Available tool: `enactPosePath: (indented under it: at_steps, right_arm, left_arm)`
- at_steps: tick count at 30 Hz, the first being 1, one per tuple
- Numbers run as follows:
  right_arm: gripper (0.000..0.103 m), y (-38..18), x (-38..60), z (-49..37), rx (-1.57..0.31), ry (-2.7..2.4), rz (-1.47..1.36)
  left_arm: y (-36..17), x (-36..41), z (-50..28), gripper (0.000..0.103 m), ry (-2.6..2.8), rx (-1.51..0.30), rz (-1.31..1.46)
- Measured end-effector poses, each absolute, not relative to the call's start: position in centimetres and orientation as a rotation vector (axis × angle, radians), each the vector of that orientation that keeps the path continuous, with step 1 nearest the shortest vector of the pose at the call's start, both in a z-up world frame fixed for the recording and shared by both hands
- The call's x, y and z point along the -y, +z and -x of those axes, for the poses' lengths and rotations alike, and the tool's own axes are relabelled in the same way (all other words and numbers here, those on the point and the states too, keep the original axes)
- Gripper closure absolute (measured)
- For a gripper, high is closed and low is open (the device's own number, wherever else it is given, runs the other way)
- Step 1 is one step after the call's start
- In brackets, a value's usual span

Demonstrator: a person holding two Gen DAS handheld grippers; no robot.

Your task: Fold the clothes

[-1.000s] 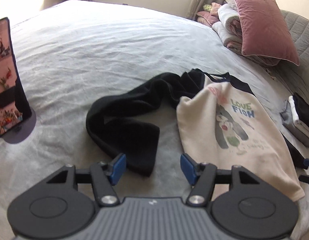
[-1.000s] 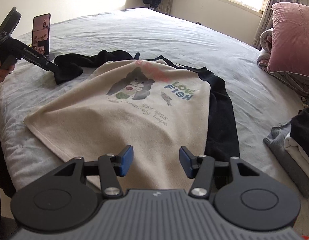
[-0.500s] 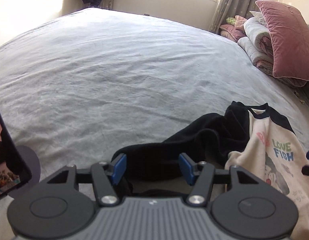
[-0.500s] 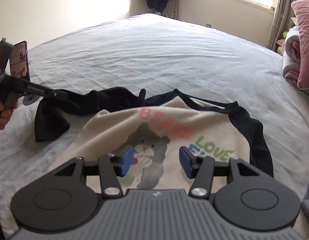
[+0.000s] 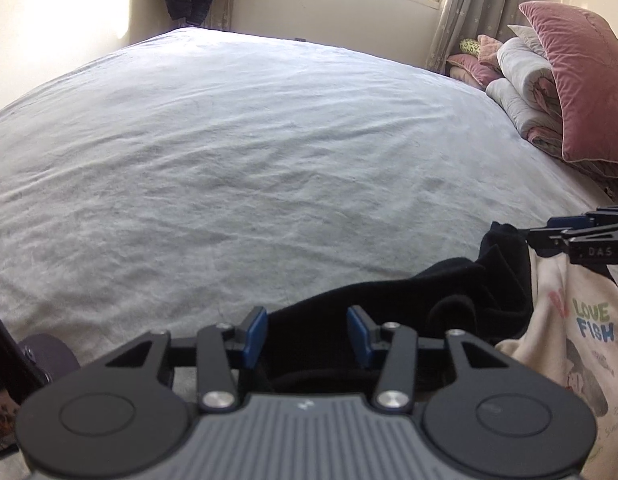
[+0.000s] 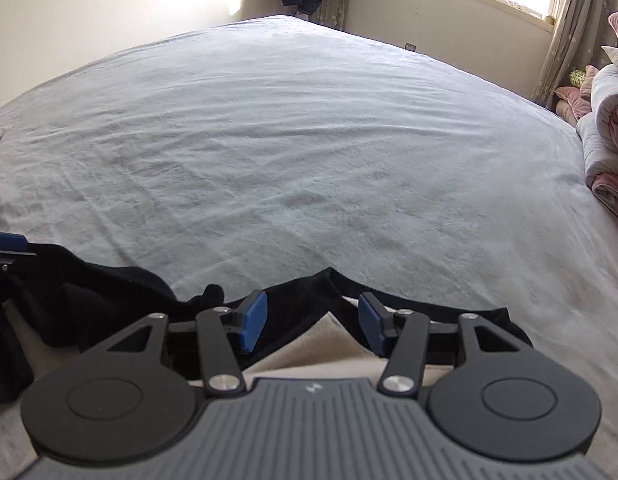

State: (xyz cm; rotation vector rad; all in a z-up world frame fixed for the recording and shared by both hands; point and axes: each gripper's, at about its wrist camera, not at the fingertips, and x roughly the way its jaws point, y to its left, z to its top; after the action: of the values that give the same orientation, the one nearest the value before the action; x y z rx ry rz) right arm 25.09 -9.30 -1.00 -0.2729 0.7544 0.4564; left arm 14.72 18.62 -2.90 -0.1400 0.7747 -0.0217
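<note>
From the left wrist view, the left gripper (image 5: 307, 334) is closing its fingers (image 5: 254, 334) around the black sleeve (image 5: 409, 300) of the sweatshirt (image 5: 569, 340). The cloth is lying between the blue pads and running away to the right, so its long axis is crossing the fingers' line rather than following it. The pads are not yet pressing on it, as far as the picture shows. The cream body with the "LOVE FISH" print is lying to the right on the bed (image 5: 249, 160), and the right gripper (image 5: 565, 230) is reaching in from the right edge over the collar.

From the right wrist view, the right gripper (image 6: 313, 326) is hanging with fingers (image 6: 373, 326) half apart over the dark neckline (image 6: 329, 280), which is running side to side straight ahead of the pads. Nothing is being held there. The left gripper's blue tip (image 6: 7, 242) is showing at the left edge, beside the sleeve, so the left hand is the nearer one to it.

No containers are showing; a pink pillow (image 5: 577, 80) and rolled bedding (image 5: 521, 84) are sitting well apart at the bed's right side.
</note>
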Motion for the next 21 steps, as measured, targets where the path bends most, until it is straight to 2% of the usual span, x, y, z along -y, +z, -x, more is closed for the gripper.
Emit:
enactPosePath:
  at_steps: [10,12,14,15,16,17,18,21]
  right_arm:
    - [0.048,-4.0,8.3,-29.6,-0.847,0.484,0.371]
    - [0.049,-4.7,8.2,-30.0,-0.847,0.483,0.378]
    - [0.059,-5.1,8.1,-30.2,-0.83,0.494,0.353]
    - [0.062,-5.3,8.0,-30.2,-0.822,0.501,0.34]
    - [0.073,-5.3,7.9,-30.2,-0.816,0.511,0.325]
    - [0.081,-5.3,7.8,-30.2,-0.81,0.522,0.312]
    - [0.081,-5.2,7.6,-30.1,-0.801,0.523,0.309]
    - [0.088,-5.0,7.8,-29.6,-0.759,0.503,0.298]
  left_arm:
    - [-4.9,-19.5,-16.3,0.057,0.012,-0.844,0.145]
    - [-5.4,-19.7,-16.5,0.06,0.01,-0.852,0.155]
    - [-5.7,-19.8,-16.6,0.067,0.011,-0.854,0.166]
    - [-5.7,-19.8,-16.6,0.075,0.011,-0.852,0.17]
    - [-5.7,-19.8,-16.6,0.08,0.007,-0.85,0.175]
    - [-5.7,-19.8,-16.6,0.091,0.0,-0.849,0.181]
    - [-5.7,-19.8,-16.6,0.097,-0.005,-0.849,0.185]
    - [-5.3,-19.2,-16.3,0.099,0.025,-0.826,0.145]
